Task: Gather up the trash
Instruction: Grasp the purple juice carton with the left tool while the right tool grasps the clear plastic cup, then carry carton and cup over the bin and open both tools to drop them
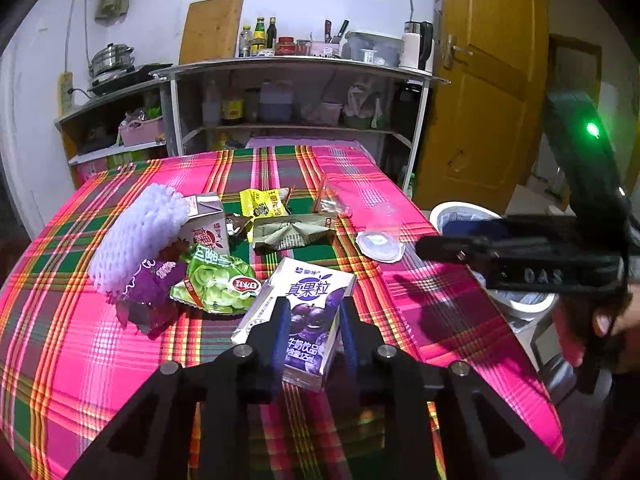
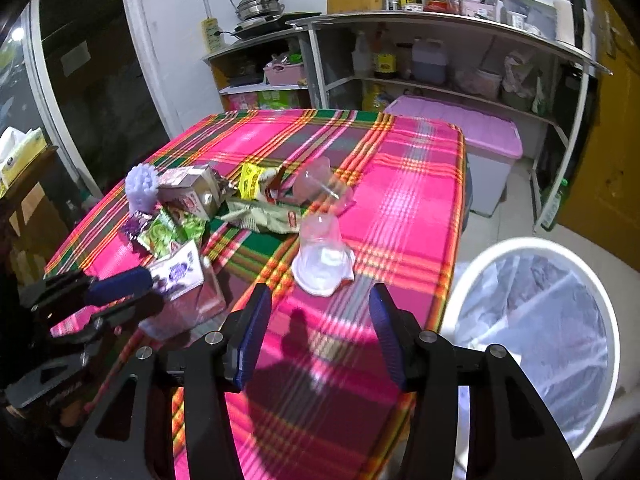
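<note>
1. The step in hand, as I judge it, is the pick-up of the purple carton (image 1: 310, 312) by the left gripper (image 1: 312, 332). The carton lies on the table (image 1: 432, 292), at the near end of the trash heap, and the two blue pads stand on both its sides. The jaws are narrow around it; I cannot tell if they already press it.
2. The right gripper (image 2: 316, 340) hovers over bare cloth with its jaws wide and nothing between them. The clear cup (image 2: 322, 256) stands upside down just ahead of it.
3. The bin (image 2: 532, 336) is on the floor, just beside the right edge of the table, and its white mouth is open.
4. The next move probably calls for a firm grip on the carton, a lift, and then a travel to the right over the table edge to the bin.
5. The right gripper is between the carton and the bin, so the path is not free. The green wrapper (image 1: 218, 284) touches the carton's left side and may be dragged.
6. The near part of the cloth is bare and gives room.
</note>
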Demonstrator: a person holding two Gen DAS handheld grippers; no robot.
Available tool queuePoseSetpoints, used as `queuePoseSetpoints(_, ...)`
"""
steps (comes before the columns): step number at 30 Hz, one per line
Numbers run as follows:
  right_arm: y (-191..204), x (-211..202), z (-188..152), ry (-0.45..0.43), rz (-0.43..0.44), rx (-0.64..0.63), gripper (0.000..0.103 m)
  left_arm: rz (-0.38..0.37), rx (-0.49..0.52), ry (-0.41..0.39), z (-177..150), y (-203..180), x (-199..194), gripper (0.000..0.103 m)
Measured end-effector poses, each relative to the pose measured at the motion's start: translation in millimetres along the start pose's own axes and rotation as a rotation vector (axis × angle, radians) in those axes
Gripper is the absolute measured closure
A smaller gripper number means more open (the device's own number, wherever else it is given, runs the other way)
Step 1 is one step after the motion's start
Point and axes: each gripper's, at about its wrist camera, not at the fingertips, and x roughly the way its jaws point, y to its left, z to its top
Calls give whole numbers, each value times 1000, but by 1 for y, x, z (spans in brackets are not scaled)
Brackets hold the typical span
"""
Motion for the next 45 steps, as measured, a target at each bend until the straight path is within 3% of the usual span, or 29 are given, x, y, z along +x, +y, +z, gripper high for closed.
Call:
queuePoseSetpoints(1, 0, 3, 3, 0, 0, -2, 50, 3, 10, 0, 0, 0, 0, 71)
queuePoseSetpoints(3, 0, 7, 8, 1, 4, -7, 49, 1, 18, -1, 0, 1, 0, 56)
queuePoseSetpoints(11, 5, 36, 26, 35, 4, -19, 49, -2, 27, 4, 1, 12, 4, 47)
queuePoseSetpoints(13, 3, 40, 27, 40, 0, -18, 50, -8, 43, 10, 1, 9, 5, 47)
queuePoseSetpoints(17, -4, 41, 27, 41, 8, 8, 73, -19, 50, 32, 0, 8, 9, 46)
queuePoseSetpoints(18, -5, 40, 27, 41, 9, 15, 73, -20, 43, 43, 0, 10, 11, 46)
queuePoseSetpoints(25, -6, 29, 21, 27, 34, 37, 74, -10, 20, 69, 0, 10, 16, 46)
queuePoseSetpoints(34, -4, 3, 6, -1, 50, 50, 74, -33, -56, 47, -2, 13, 10, 47)
queuePoseSetpoints(45, -3, -49, -16, -68, 25, 67, 74, -25, -56, -3, 0, -7, -17, 47)
